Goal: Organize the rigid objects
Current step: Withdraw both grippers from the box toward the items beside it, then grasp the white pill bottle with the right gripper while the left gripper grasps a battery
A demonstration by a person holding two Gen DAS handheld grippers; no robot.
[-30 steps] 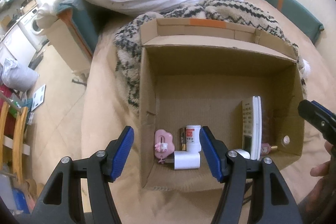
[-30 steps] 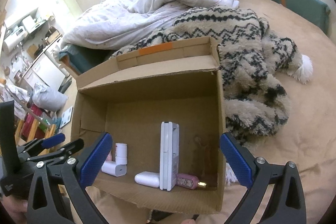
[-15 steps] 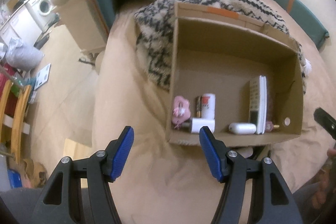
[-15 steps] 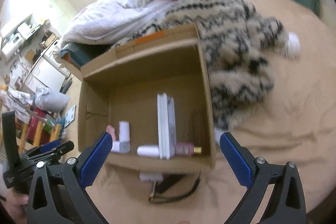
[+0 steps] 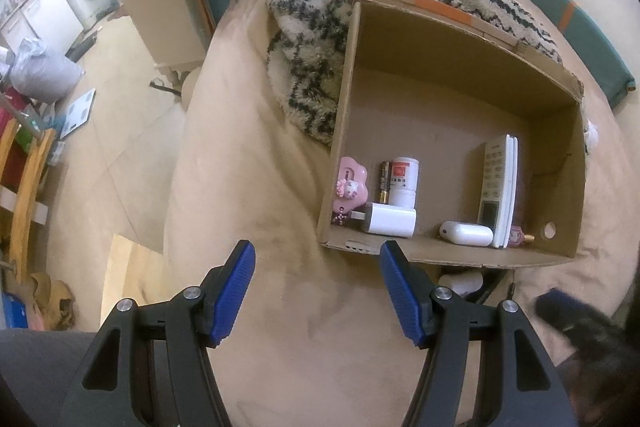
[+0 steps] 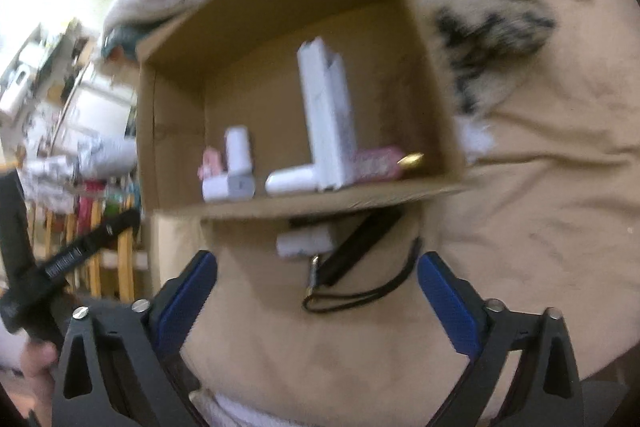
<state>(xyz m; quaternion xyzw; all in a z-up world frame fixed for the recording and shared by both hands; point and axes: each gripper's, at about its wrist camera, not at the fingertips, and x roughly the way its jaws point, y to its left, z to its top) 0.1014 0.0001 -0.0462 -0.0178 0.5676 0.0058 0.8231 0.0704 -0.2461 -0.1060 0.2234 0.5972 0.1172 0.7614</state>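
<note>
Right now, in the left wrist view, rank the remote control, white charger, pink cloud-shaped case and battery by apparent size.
1. remote control
2. white charger and pink cloud-shaped case: too alike to rank
3. battery, smallest and partly hidden

The left gripper points steeply down with its blue pads standing apart and nothing between them. The right gripper also tilts downward, its jaws wide but closing, with nothing pressed between its pads. A hand shows at the lower left edge of the right wrist view, gripping the left gripper's black handle.
</note>
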